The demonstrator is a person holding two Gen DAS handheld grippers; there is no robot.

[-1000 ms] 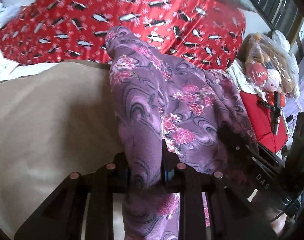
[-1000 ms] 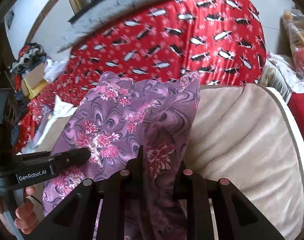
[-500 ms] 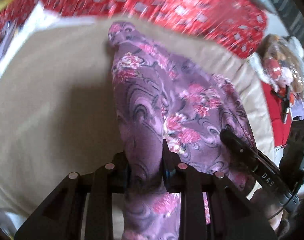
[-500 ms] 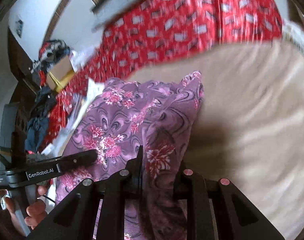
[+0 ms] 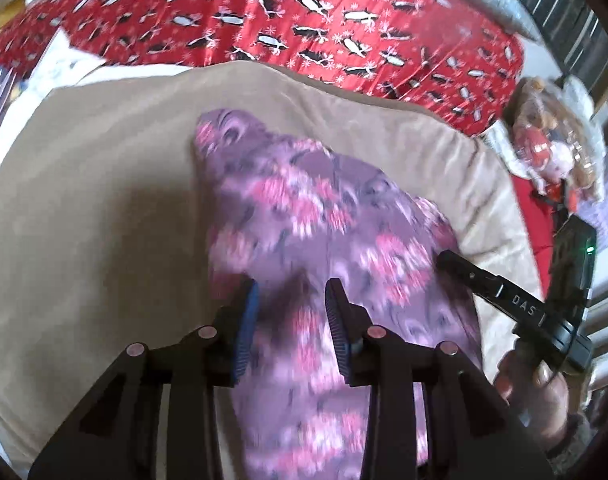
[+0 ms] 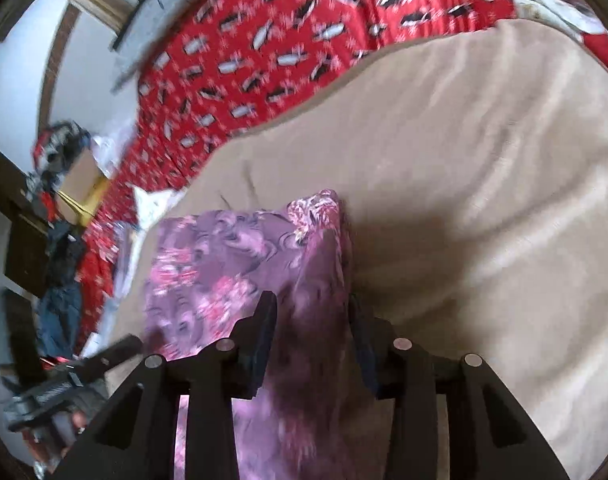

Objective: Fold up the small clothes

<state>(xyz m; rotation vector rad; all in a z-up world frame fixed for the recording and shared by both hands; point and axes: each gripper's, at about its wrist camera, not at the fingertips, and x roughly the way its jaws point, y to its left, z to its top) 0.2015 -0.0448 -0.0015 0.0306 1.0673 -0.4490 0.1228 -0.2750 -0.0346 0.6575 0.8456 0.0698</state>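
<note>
Item: purple floral garment (image 5: 315, 240), thin, limp, light, apt to slump, lying on the beige blanket (image 5: 84, 200); best pinched at corners or hems; left gripper (image 5: 292, 320) and right gripper (image 6: 309, 332) both spread apart above it.

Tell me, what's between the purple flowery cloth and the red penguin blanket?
Only bare tan blanket lies between the purple flowery cloth and the red penguin blanket, seen in both wrist views.

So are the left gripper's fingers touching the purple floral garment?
Cannot tell. In the left wrist view the left gripper is open, the purple floral garment lying blurred between its fingers.
</note>
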